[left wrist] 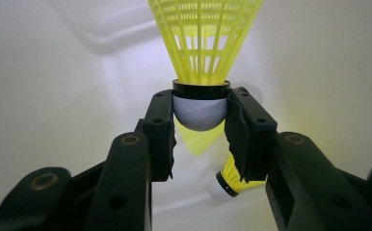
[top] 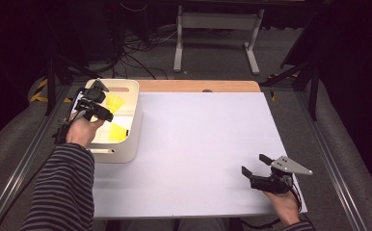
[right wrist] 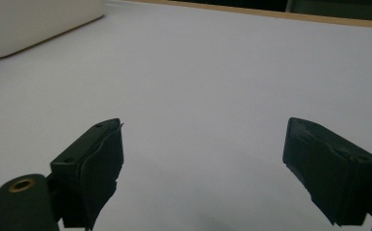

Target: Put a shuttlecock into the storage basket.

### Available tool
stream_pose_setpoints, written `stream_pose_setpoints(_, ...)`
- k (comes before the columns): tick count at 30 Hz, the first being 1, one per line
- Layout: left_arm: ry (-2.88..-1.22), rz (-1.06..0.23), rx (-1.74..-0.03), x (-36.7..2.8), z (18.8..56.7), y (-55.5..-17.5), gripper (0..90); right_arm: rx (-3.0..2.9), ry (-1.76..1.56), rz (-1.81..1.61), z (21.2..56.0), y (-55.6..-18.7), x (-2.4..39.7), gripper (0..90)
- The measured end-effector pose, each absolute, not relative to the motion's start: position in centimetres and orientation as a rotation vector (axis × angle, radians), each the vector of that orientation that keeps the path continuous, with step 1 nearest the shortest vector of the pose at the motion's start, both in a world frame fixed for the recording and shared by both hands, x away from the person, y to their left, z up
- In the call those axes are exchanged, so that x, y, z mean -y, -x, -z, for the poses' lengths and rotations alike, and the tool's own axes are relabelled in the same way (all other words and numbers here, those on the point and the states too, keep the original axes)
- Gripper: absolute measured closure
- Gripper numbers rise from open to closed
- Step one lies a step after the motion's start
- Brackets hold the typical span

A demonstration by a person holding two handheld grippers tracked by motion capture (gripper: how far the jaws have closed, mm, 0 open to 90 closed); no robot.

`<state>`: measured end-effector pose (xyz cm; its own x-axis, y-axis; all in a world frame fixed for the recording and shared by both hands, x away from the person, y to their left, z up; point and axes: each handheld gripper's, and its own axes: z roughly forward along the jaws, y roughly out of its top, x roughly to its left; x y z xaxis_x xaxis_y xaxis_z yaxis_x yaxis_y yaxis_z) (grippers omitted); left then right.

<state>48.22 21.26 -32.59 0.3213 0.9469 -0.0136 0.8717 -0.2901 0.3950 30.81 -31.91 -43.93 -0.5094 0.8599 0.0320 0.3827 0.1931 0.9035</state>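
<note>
Yellow plastic feathers fan out from the shuttlecock (left wrist: 201,72) that the left gripper (left wrist: 199,126) holds: its two black pads press on either side of the white rounded cork, just under the black band, so the jaws are closed on it and the skirt points away from the gripper. In the high view the left gripper (top: 93,103) sits over the cream bin (top: 131,139) at the table's left edge, with the held shuttlecock (top: 114,102) showing as a yellow patch inside the bin's rim. A second shuttlecock (left wrist: 230,180) lies lower in the bin, partly hidden behind the right-hand jaw; in the high view it is the yellow shape (top: 118,133) nearer the person. A hand in a striped sleeve (top: 66,187) carries the left gripper.

The right gripper (top: 257,165) rests low over the white table (top: 198,144) near its front right corner, well apart from the bin. Its jaws stand wide apart with nothing between them, only bare table surface (right wrist: 203,96) ahead. In the right gripper view a corner of the bin (right wrist: 34,24) appears at the far upper left.
</note>
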Motion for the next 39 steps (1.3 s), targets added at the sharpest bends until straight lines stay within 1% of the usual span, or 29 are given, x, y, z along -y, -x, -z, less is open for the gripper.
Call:
stream_pose_setpoints(5,-2.246,-0.322,-1.609,-20.9,32.3,-48.2,56.2,-1.982,-1.155,-1.285,43.9,-30.8,31.9,14.5)
stream_pose_setpoints(14,-2.266,-0.319,-1.564,-19.9,31.9,-47.9,52.5,-1.979,-1.155,-1.287,43.9,-30.8,31.9,14.5)
stream_pose_setpoints(23,-2.262,-0.298,-1.541,-19.2,31.0,-47.6,52.6,-1.981,-1.155,-1.287,43.9,-30.8,31.9,14.5)
stream_pose_setpoints(39,-2.258,-0.300,-1.486,-18.3,29.9,-47.2,52.4,-1.984,-1.156,-1.283,43.9,-30.8,31.9,14.5)
